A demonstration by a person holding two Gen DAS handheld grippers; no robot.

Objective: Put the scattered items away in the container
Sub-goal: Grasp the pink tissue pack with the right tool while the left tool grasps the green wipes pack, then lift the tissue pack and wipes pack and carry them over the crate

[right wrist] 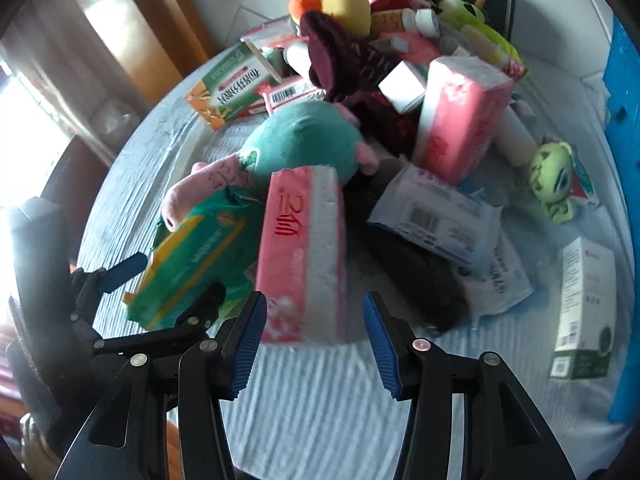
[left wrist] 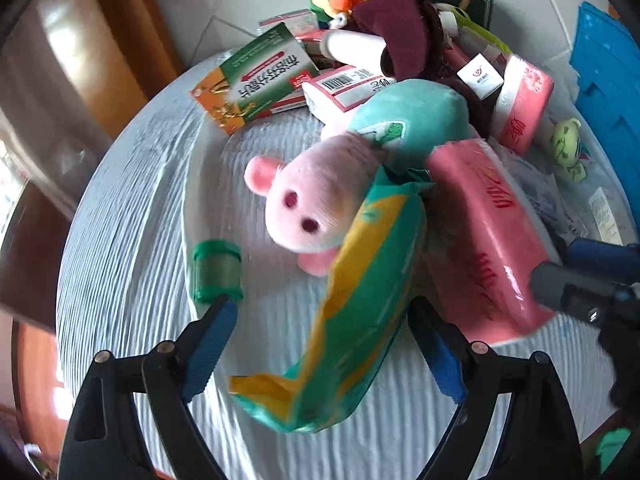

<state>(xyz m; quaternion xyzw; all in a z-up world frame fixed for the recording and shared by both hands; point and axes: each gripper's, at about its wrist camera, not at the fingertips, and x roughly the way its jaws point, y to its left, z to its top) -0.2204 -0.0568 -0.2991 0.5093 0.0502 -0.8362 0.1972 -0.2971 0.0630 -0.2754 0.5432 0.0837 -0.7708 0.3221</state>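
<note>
Still scattered: the pile and two packs between the fingers

Nearest the cameras, a green and yellow soft pack (left wrist: 360,304) is seen lying slantwise between the fingers of the left gripper (left wrist: 324,344), which are spread wide; the right-hand finger (left wrist: 440,360) lies against the pack's edge, the left-hand one stands clear, and a firm grip cannot be confirmed. Just beside it, a pink tissue pack (right wrist: 304,256) is seen ahead of the right gripper (right wrist: 314,344), whose fingers are held moderately apart and reach only its near end; whether the pads press on it cannot be told. Both packs are leaned against a pink plush pig (left wrist: 312,200) dressed in teal. Behind the pig, a heap is formed by a green and orange box (left wrist: 256,80), a second pink tissue pack (right wrist: 460,116), a maroon cloth (left wrist: 400,32) and a yellow plush toy (right wrist: 340,0). A small green plush monster (right wrist: 552,176) and a white and green carton (right wrist: 584,308) are set apart to the right. Everything is carried by a pale ribbed surface (right wrist: 320,400). A blue plastic edge (right wrist: 624,92), possibly the container, is seen at the far right.
</note>
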